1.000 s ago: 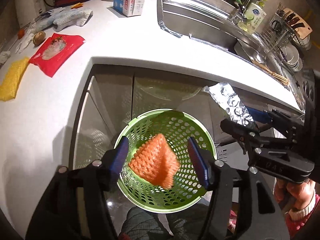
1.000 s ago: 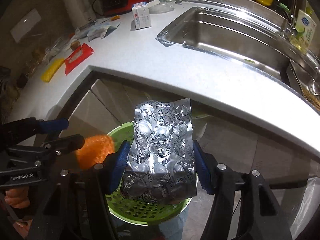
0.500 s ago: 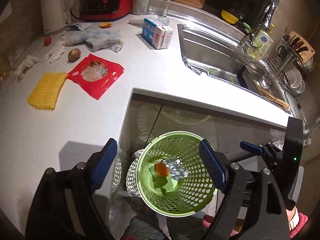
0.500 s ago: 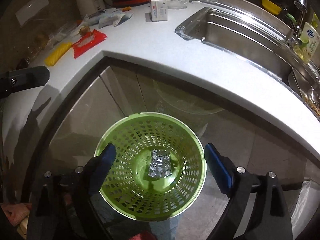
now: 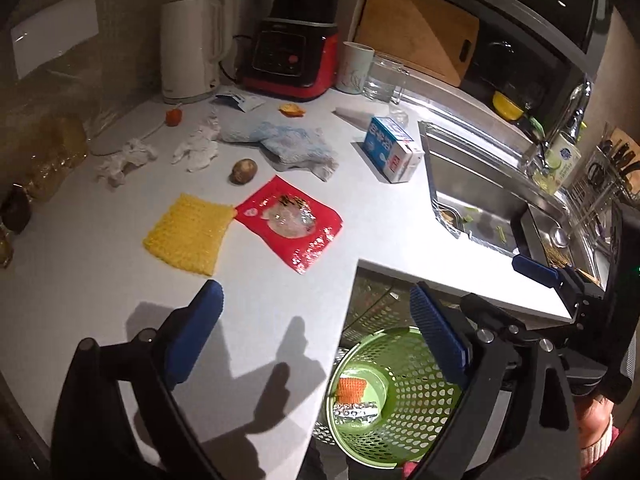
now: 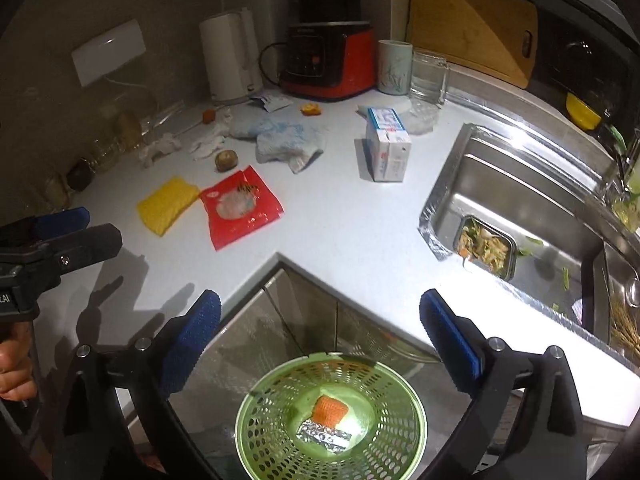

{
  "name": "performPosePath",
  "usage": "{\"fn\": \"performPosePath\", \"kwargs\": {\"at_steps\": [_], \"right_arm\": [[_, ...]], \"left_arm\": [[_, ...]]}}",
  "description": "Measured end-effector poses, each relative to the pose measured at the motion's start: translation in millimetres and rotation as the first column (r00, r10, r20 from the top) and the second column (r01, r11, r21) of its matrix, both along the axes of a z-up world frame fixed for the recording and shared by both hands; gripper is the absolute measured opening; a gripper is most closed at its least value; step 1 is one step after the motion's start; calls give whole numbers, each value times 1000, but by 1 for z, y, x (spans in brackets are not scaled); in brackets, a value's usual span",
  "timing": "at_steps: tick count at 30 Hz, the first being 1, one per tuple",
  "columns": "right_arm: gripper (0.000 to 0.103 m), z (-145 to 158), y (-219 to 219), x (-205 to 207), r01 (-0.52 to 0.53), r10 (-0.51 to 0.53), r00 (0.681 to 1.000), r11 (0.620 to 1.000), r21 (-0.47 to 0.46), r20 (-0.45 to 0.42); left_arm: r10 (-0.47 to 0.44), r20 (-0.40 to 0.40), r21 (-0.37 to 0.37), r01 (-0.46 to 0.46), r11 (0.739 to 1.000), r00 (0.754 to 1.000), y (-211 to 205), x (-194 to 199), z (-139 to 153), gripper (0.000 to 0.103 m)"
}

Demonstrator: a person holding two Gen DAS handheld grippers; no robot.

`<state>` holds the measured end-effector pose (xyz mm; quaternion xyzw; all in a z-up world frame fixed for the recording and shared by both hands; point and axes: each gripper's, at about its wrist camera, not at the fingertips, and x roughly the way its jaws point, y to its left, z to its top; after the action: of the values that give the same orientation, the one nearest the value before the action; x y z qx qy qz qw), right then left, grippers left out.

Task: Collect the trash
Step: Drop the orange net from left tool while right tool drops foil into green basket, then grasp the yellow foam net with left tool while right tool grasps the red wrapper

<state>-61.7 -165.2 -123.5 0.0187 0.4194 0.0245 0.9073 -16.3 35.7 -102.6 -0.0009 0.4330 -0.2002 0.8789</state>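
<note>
Green perforated waste basket [image 6: 256, 412], round and upright on the floor below the inner corner of the counter, holding two discarded items on its bottom: an orange foam net [image 6: 329, 409], lying flat, and a silver foil blister pack [image 6: 323, 437], crumpled, touching the net's near edge. On the white counter [image 5: 280, 304], uncollected: a red snack wrapper [image 5: 289, 222], flat and opened, its corner meeting a yellow foam net [image 5: 187, 234] to its left; two crumpled white tissues [image 5: 197, 149] further back; a blue-white wrapper [image 5: 288, 145] bunched beside them; an orange peel scrap [image 5: 292, 110] near the rear appliances; a blue-and-white carton [image 5: 391, 154] lying beside the sink.
</note>
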Motion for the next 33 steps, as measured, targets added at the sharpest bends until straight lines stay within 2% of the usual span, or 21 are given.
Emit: {"fn": "performPosePath", "kwargs": {"at_steps": [5,12,20,25,33], "right_arm": [[100,7,18,19,-38,38,999,999,-2,17],[100,2,33,41,-65,65,998,998,7,-1],[100,-18,42,85,-78,79,996,996,37,-30],[100,-36,45,117,-91,95,994,993,82,-51],[100,-54,53,155,-134,140,988,987,93,-60]], "left_arm": [[54,-1,0,-54,999,999,24,14,-2,90],[89,-20,11,-88,996,996,47,33,-15,90],[115,-47,78,-111,991,992,59,86,-51,90],[154,-112,88,-145,986,982,59,120,-82,90],[170,-153,119,-152,981,974,51,142,-104,90]]}}
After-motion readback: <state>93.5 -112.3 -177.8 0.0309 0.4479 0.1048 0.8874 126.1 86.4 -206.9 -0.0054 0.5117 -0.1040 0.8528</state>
